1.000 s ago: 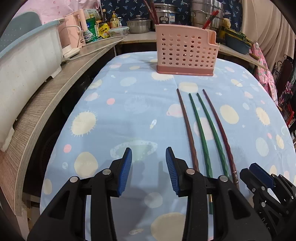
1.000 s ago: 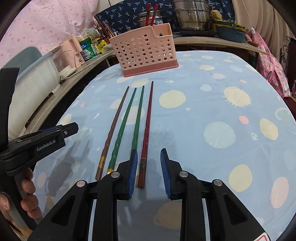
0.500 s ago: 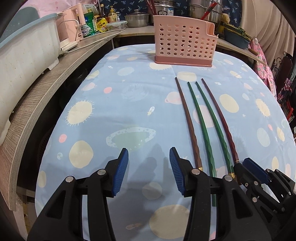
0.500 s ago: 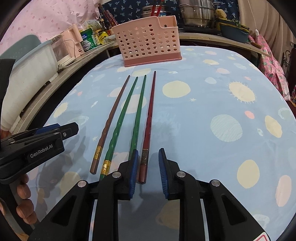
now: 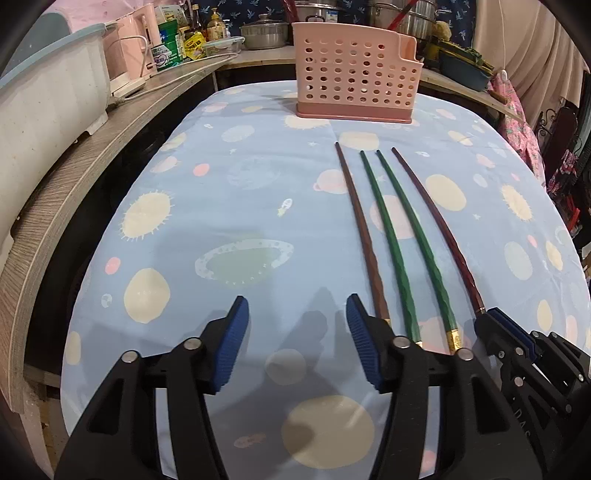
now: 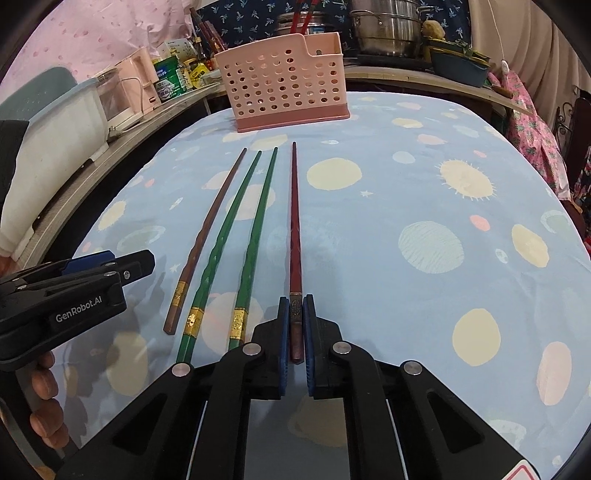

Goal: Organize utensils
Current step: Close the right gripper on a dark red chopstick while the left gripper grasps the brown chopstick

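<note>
Several chopsticks lie side by side on the blue patterned cloth. My right gripper (image 6: 296, 310) is shut on the thick end of the dark red chopstick (image 6: 294, 221), the rightmost one; it also shows in the left wrist view (image 5: 439, 225). To its left lie two green chopsticks (image 6: 255, 229) (image 6: 225, 236) and a brown chopstick (image 6: 207, 236). My left gripper (image 5: 295, 314) is open and empty over the cloth, left of the brown chopstick (image 5: 362, 229). A pink perforated utensil basket (image 5: 351, 77) stands at the far end of the table; it also shows in the right wrist view (image 6: 284, 88).
A wooden counter (image 5: 74, 177) runs along the left with a white tub (image 5: 40, 110), a pink appliance (image 5: 136, 48) and bottles. Pots (image 6: 388, 26) and a dark basin (image 6: 458, 62) stand on the shelf behind the basket.
My right gripper has moved over the red chopstick's thick end and closed on it. My left gripper has stayed open and shifted slightly forward.
</note>
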`<act>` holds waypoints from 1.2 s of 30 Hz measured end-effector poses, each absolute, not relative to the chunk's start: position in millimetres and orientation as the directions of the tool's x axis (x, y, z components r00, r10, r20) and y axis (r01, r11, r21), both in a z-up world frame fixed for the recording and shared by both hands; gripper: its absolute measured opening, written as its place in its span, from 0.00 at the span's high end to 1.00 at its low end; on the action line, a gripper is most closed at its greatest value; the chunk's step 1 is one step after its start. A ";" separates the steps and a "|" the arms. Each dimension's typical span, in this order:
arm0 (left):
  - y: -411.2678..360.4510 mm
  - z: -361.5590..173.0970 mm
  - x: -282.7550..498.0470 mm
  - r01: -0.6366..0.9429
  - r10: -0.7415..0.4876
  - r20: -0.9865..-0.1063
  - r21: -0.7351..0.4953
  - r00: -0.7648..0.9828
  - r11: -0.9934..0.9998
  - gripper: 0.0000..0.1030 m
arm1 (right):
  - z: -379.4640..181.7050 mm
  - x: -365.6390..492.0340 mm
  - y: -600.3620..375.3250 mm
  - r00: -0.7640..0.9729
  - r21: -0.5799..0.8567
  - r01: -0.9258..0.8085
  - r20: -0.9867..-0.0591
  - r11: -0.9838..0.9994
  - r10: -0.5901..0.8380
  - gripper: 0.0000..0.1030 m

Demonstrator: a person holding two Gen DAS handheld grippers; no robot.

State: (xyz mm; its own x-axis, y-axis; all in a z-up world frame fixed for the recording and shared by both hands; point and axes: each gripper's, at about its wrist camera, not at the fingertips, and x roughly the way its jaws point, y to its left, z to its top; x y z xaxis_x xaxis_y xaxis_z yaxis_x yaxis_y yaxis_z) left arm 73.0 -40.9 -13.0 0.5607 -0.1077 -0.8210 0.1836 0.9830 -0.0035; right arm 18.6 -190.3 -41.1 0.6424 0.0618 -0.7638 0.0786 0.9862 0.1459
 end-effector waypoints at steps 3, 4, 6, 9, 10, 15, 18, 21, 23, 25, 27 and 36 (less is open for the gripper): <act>-44.0 -12.1 69.3 0.199 -0.132 -0.820 -0.023 0.557 0.980 0.44 | -41.5 15.2 -197.7 0.644 0.169 0.088 -0.761 0.982 0.073 0.93; -45.3 -12.3 68.4 0.205 -0.141 -0.821 -0.030 0.553 0.978 0.43 | -41.7 14.4 -198.9 0.645 0.175 0.089 -0.760 0.980 0.078 0.93; -48.5 -13.3 66.3 0.218 -0.161 -0.824 -0.047 0.544 0.975 0.42 | -41.7 12.9 -201.6 0.645 0.185 0.093 -0.759 0.978 0.083 0.93; -52.7 -15.5 64.5 0.231 -0.181 -0.828 -0.064 0.531 0.971 0.39 | -41.8 11.6 -201.6 0.646 0.185 0.093 -0.759 0.978 0.082 0.93; -54.4 -16.5 63.9 0.235 -0.184 -0.829 -0.065 0.528 0.970 0.39 | -41.9 11.6 -201.7 0.646 0.184 0.093 -0.759 0.978 0.082 0.93; -60.0 -23.0 62.5 0.240 -0.174 -0.839 -0.054 0.516 0.969 0.39 | -42.0 11.4 -201.8 0.646 0.186 0.093 -0.759 0.978 0.083 0.93; -62.2 -27.3 62.3 0.239 -0.163 -0.845 -0.043 0.510 0.970 0.39 | -41.9 11.4 -201.8 0.646 0.186 0.093 -0.759 0.978 0.083 0.93; -63.6 -30.9 61.7 0.237 -0.148 -0.845 -0.025 0.515 0.971 0.39 | -41.9 11.2 -201.7 0.646 0.185 0.093 -0.759 0.978 0.082 0.93; -64.2 -31.2 61.4 0.236 -0.143 -0.843 -0.020 0.518 0.972 0.39 | -41.9 11.2 -202.0 0.646 0.185 0.093 -0.759 0.978 0.082 0.93; -64.2 -31.3 61.2 0.234 -0.143 -0.842 -0.020 0.520 0.972 0.39 | -41.9 11.3 -201.9 0.646 0.186 0.093 -0.759 0.978 0.082 0.93; -64.8 -31.5 60.6 0.235 -0.136 -0.840 -0.011 0.526 0.972 0.40 | -41.9 11.0 -201.6 0.646 0.185 0.093 -0.759 0.978 0.082 0.93; -67.1 -29.1 58.3 0.254 -0.150 -0.836 -0.013 0.529 0.967 0.67 | -41.9 10.4 -201.8 0.646 0.184 0.093 -0.759 0.979 0.081 0.93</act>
